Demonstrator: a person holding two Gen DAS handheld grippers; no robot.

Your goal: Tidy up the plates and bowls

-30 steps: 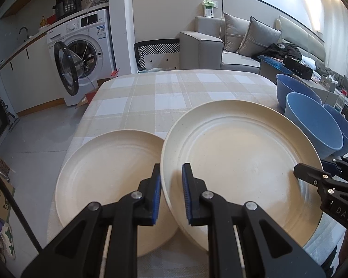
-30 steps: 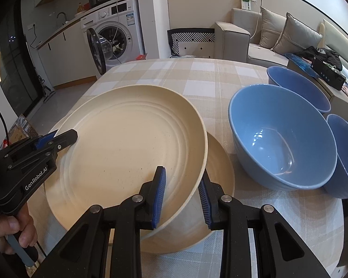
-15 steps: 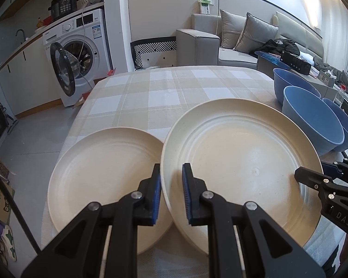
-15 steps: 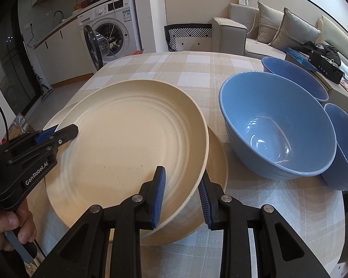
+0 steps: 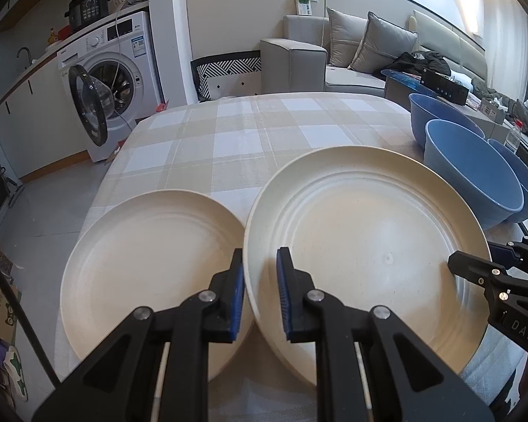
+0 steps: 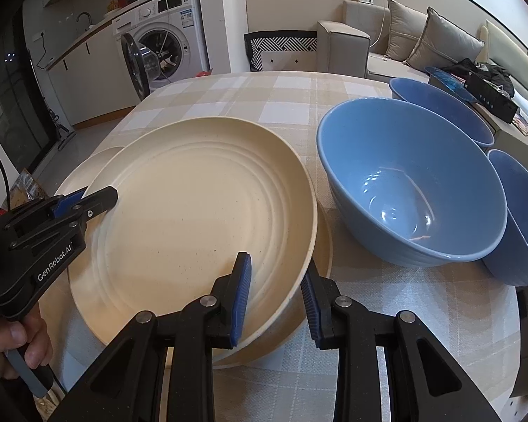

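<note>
Left wrist view: left tongs pinched the near rim of the large round cream plate, held tilted above the checked-cloth bench. Right tongs pinched that plate's opposite rim at 3 o'clock. Second cream plate lay at 9 o'clock; a third lay underneath. Three blue bowls stood at 2 o'clock.

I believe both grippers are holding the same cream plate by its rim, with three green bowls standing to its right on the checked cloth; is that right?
Not quite: the bowls are blue, not green, as the right wrist view shows. The rest holds: the left gripper and the right gripper each clamp the rim of the same cream plate, and the three bowls stand to its right on the checked cloth.
</note>
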